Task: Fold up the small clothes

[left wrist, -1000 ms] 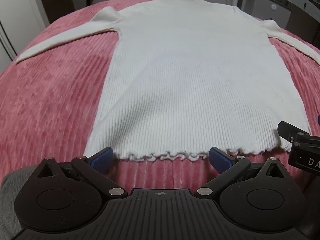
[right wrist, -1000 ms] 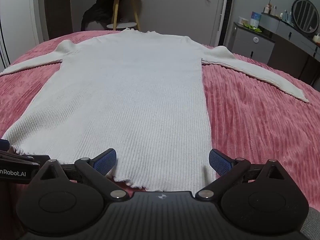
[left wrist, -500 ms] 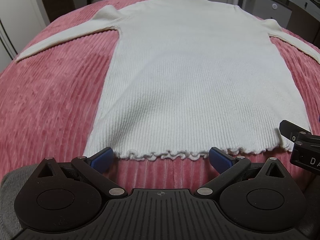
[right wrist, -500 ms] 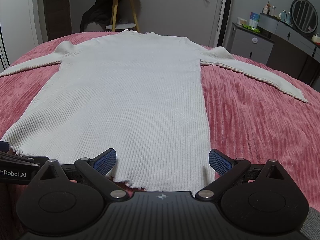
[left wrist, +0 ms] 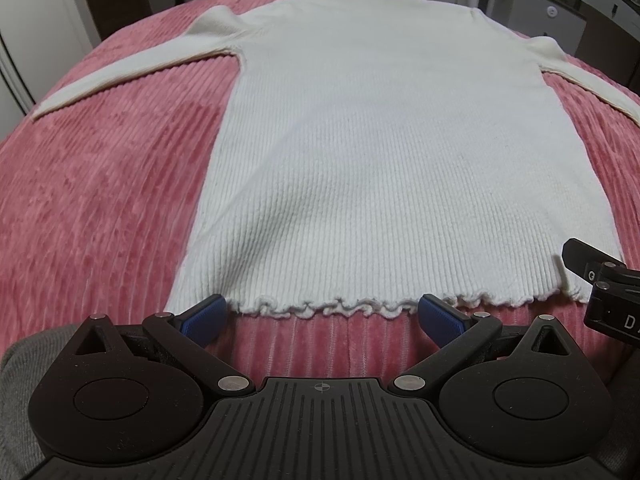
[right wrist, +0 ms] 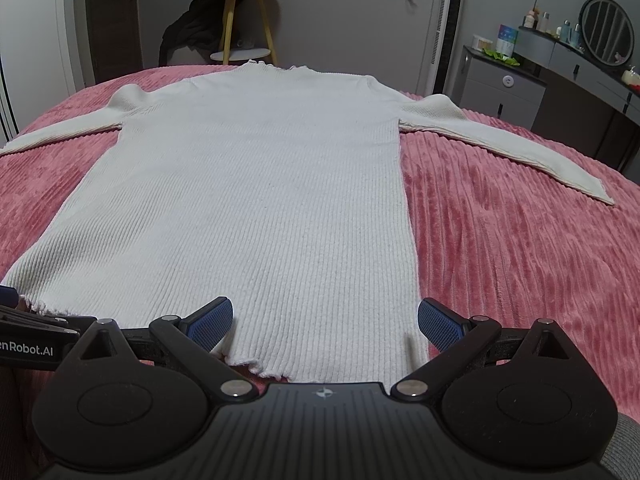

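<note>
A white ribbed long-sleeved sweater (left wrist: 384,152) lies flat on a pink corduroy bedspread (left wrist: 100,200), both sleeves spread out sideways, frilled hem toward me. My left gripper (left wrist: 320,318) is open and empty, just short of the hem's left half. My right gripper (right wrist: 324,318) is open and empty, its fingers straddling the hem's right corner above the sweater (right wrist: 256,200). The right gripper's body shows at the right edge of the left wrist view (left wrist: 604,288).
The bedspread (right wrist: 520,248) runs wide on both sides. Beyond the bed stand a wooden side table (right wrist: 240,20) with dark clothing beside it, a grey dresser (right wrist: 504,88) with bottles, and a round mirror (right wrist: 608,32).
Both grippers have crept slightly forward toward the hem; the sweater lies unchanged.
</note>
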The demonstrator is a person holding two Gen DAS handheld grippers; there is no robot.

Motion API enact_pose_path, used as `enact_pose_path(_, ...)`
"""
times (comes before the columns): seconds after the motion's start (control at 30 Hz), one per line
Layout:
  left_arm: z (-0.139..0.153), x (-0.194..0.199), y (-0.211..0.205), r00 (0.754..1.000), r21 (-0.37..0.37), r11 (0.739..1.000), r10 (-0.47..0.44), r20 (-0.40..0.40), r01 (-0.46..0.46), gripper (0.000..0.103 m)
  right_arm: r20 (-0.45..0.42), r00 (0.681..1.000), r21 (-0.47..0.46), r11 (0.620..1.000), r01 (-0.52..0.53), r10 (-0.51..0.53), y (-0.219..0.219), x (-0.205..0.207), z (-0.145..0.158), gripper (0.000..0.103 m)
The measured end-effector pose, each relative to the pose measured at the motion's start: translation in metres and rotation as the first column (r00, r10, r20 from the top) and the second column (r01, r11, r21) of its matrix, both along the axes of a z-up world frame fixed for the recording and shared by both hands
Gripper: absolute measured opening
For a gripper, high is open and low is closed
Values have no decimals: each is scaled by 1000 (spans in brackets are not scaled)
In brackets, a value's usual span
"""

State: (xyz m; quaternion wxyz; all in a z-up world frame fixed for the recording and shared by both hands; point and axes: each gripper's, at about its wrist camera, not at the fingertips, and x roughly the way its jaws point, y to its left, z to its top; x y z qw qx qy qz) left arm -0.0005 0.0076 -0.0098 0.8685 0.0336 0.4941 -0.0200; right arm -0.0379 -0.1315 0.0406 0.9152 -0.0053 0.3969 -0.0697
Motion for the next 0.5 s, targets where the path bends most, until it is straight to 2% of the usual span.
enact_pose_path(0.5,-1,3,-1,1000,6,1000,4,-21,-4,103,1,1000,1,1000,0,0,0,0,0,99)
